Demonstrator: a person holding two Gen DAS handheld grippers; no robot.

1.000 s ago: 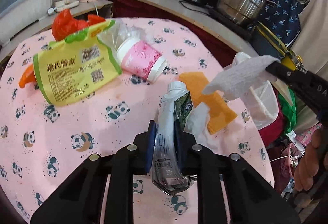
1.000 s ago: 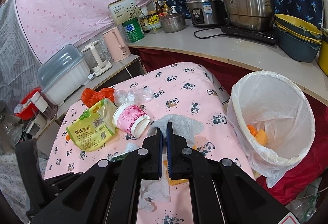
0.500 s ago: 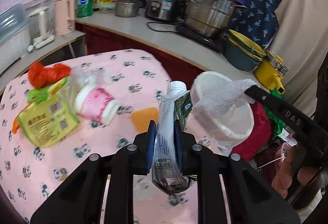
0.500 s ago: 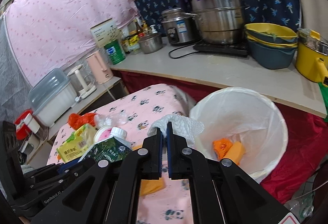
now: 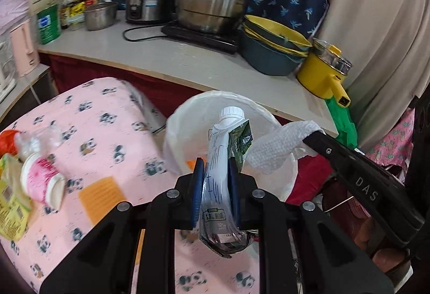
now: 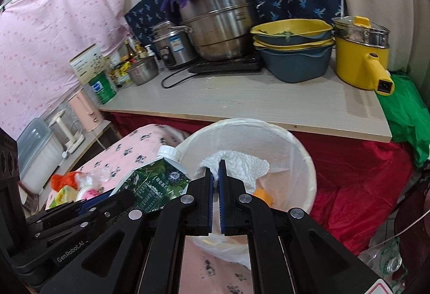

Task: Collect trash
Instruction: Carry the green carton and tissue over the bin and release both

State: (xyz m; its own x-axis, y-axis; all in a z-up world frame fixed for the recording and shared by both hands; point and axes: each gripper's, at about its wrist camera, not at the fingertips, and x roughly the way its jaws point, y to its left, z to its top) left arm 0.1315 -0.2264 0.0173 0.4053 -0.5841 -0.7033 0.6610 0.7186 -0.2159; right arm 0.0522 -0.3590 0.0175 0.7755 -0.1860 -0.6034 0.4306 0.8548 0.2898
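Lower centre of the left wrist view: left gripper (image 5: 215, 173), black with blue pads, jaws pinching a flattened white and green drink carton with a white screw cap (image 5: 220, 167); carton upright, cap uppermost, its crumpled base hanging below the pads. Behind it, centre of frame: round bin lined with a translucent white plastic bag (image 5: 177, 132), an orange scrap just visible inside, standing between the table edge and the red cloth under the counter.

Right of the same frame: right gripper (image 5: 313, 134), a black arm reaching in from the lower right, jaws pressed together on a crumpled white paper towel (image 5: 274, 151); towel hangs at the bin's right rim.

Lower centre of the right wrist view: right gripper (image 6: 215, 173) again, blue pads nearly together with the paper towel (image 6: 242, 162) bunched beyond the tips, over the bin (image 6: 301, 154) mouth; orange pieces lie at the bin's bottom. Lower left of that frame: left gripper body and the carton (image 6: 158, 178), beside the bin's left rim.

Left of the left wrist view, on the pink panda-print tablecloth (image 5: 107, 132):
- pink and white paper cup (image 5: 40, 181), on its side
- flat orange square (image 5: 102, 191), near the cup
- yellow-green printed packet (image 5: 10, 199), at frame edge
- clear plastic wrap and red-orange bag (image 5: 8, 140), blurred

Upper part of both views: pale counter (image 6: 255, 100) bearing steel pots, stacked blue and yellow basins, a yellow electric pot.
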